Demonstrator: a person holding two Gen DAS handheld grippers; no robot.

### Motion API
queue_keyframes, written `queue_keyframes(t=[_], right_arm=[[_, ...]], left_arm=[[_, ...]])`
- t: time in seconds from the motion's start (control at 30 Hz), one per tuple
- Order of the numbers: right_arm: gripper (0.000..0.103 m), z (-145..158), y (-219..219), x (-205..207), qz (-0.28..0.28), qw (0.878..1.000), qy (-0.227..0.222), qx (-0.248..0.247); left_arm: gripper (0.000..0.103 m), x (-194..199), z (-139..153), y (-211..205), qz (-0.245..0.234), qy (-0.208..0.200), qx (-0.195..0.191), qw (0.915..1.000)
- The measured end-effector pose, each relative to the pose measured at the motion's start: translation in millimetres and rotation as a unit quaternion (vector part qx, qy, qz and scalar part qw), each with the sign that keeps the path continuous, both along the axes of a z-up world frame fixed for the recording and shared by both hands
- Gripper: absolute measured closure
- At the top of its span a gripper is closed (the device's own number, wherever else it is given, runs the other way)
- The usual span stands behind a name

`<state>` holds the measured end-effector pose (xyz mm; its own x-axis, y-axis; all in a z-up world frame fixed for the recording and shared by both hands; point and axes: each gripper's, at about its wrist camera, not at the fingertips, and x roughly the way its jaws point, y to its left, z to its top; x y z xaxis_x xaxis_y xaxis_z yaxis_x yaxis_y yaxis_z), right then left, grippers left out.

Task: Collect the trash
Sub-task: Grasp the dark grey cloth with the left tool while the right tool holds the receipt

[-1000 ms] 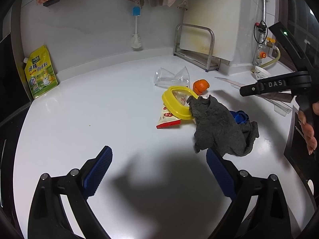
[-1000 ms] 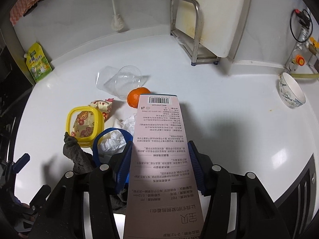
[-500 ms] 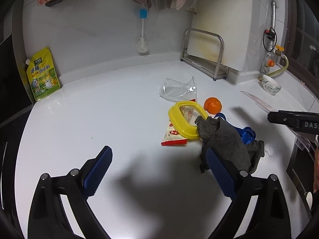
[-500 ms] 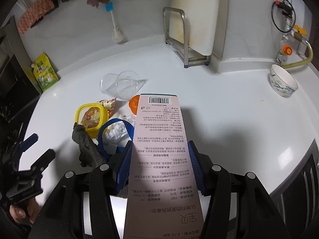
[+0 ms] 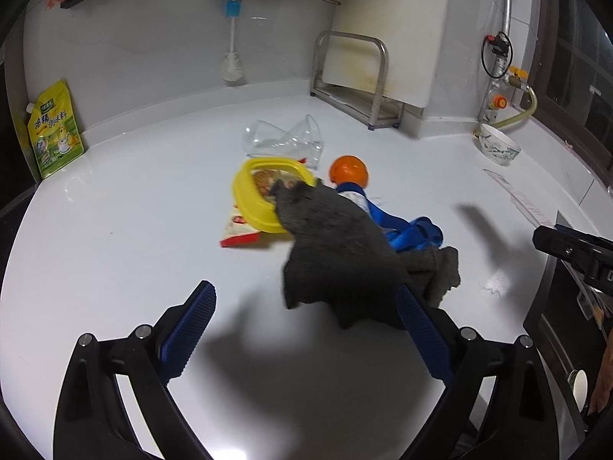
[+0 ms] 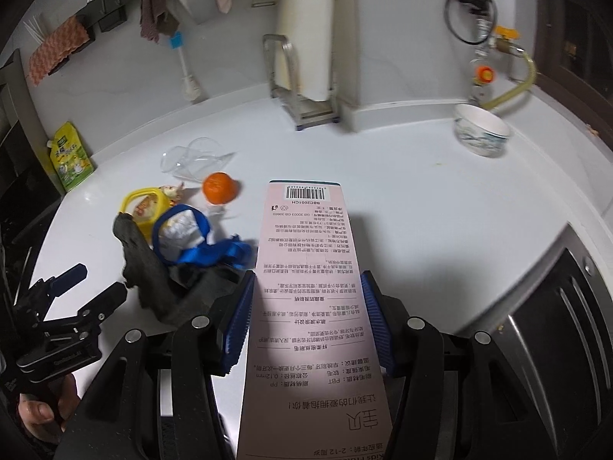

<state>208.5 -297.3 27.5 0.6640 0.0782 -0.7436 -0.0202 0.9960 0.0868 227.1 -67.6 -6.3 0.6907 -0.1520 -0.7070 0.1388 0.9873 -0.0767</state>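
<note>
Your left fingers (image 5: 302,329) stand wide apart with nothing between them, poised over bare worktop (image 5: 115,230) just short of the grey cloth (image 5: 337,249), which I judge leaves them free to take the next piece. Going left to right across the litter: a yellow pouch (image 5: 53,130) leans against the back wall, well apart from the rest; then the yellow lid (image 5: 249,199) lies over a snack wrapper (image 5: 241,230), with the crushed clear cup (image 5: 283,142) behind it; the cloth drapes over the lid's near edge and over the blue lid (image 6: 180,237); the orange (image 5: 348,168) sits just beyond. Further right, your right fingers (image 6: 306,318) are clamped on the pink carton (image 6: 310,268), one pad on each long side, so it juts forward over the worktop, probably gripped across its narrow width so it carries flat and stable to wherever trash goes; no bin shows in either view. The right wrist view shows crumpled white paper (image 6: 180,230) inside the blue lid, which the left view mostly hides under the cloth, and it shows the left tool from outside. The left view catches only the carton's edge near a patterned bowl (image 5: 498,149) at far right.
</note>
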Motion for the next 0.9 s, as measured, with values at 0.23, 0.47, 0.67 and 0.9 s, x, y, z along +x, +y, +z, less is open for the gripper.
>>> queue_keyframes(t=[0.23, 0.47, 0.67, 0.9], right_arm=[[0.05, -3.0, -23.4, -19.4, -0.017, 0.999, -0.019, 0.04], [0.05, -9.7, -35.2, -28.9, -0.025, 0.997, -0.027, 0.061], [0.05, -12.3, -37.4, -34.9, -0.026, 0.997, -0.033, 0.071], [0.05, -13.8, -29.9, -43.6, -0.026, 0.995, -0.04, 0.089]], left_arm=[[0.009, 5.3, -14.3, -33.2, 0.005, 0.014, 0.023, 0.9996], [0.007, 18.8, -21.5, -45.0, 0.027, 0.024, 0.026, 0.999], [0.058, 19.7, -22.6, -40.6, 0.012, 0.03, -0.006, 0.9994], [0.087, 4.2, -16.8, -34.6, -0.006, 0.027, -0.007, 0.9996]])
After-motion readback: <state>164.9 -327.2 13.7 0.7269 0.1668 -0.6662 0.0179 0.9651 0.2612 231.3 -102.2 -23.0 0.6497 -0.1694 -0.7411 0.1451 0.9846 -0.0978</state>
